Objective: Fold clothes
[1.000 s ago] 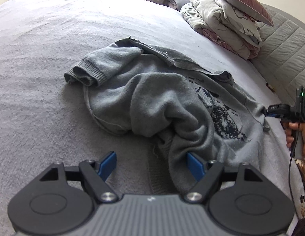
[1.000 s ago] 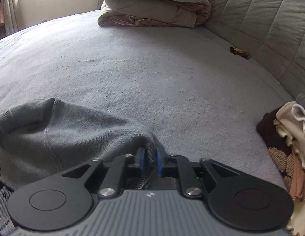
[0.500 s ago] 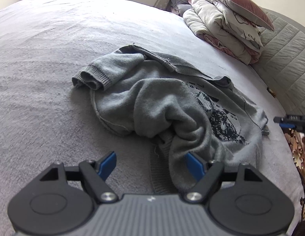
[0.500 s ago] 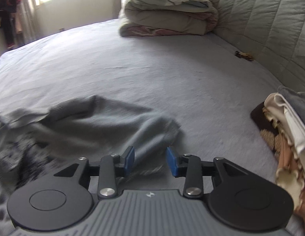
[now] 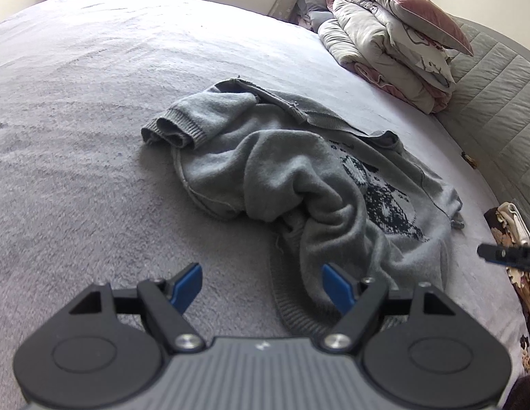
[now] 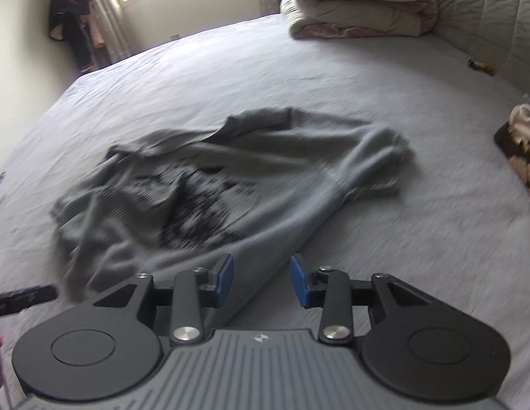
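Right wrist view is motion-blurred, so the grey sweater (image 6: 230, 184)'s dark print is just a smudge. Loads of bare bed (image 5: 77, 109) left of the left gripper (image 5: 261, 283), whose jaws are spread, gripping nothing. The right gripper (image 6: 261, 280) has just opened and let go; the sweater lies rumpled ahead.

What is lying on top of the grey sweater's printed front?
A bunched sleeve of the grey sweater lies across it, covering the print's near-left part; the rest shows. What's beneath stays hidden.
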The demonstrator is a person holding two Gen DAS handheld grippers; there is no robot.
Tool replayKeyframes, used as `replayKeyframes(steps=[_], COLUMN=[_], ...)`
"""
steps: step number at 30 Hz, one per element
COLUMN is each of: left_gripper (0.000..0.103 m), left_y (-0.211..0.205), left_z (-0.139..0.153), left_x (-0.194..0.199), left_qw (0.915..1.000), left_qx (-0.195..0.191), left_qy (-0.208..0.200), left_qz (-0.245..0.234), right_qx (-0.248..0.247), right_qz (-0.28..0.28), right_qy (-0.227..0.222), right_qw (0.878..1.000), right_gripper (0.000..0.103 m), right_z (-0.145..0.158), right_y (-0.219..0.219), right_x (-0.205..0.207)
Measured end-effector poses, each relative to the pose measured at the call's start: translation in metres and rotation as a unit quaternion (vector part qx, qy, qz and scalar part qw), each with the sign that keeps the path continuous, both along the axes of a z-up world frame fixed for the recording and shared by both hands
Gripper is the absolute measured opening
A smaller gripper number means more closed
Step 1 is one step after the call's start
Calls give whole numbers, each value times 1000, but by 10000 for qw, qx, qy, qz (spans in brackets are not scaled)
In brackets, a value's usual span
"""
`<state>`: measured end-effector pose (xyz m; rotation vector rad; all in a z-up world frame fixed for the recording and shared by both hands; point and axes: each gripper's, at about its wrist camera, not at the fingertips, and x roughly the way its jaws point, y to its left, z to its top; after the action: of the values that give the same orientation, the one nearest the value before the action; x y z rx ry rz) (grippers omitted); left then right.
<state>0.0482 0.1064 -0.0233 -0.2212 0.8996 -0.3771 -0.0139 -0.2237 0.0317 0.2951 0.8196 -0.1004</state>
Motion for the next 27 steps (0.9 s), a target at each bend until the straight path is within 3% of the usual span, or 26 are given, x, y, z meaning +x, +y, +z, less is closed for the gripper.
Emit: replayKeyframes(steps=[4, 15, 27], left_gripper=[71, 71, 71], left_y=[6, 12, 27], left_z=[-3, -2, -4], left_x=[0, -12, -3], left_qw=[9998, 9991, 9979], left_qx=[-151, -341, -367], left_qy=[98, 108, 83], left_qz=[39, 223, 532], right_qx=[147, 440, 486], right_qz=[144, 457, 773], right_qy=[-10, 65, 136], right_qw=[9998, 9980, 9957], right_gripper=[40, 40, 39], right_z=[-1, -20, -58], right_y=[20, 66, 109], right_x=[-18, -55, -47])
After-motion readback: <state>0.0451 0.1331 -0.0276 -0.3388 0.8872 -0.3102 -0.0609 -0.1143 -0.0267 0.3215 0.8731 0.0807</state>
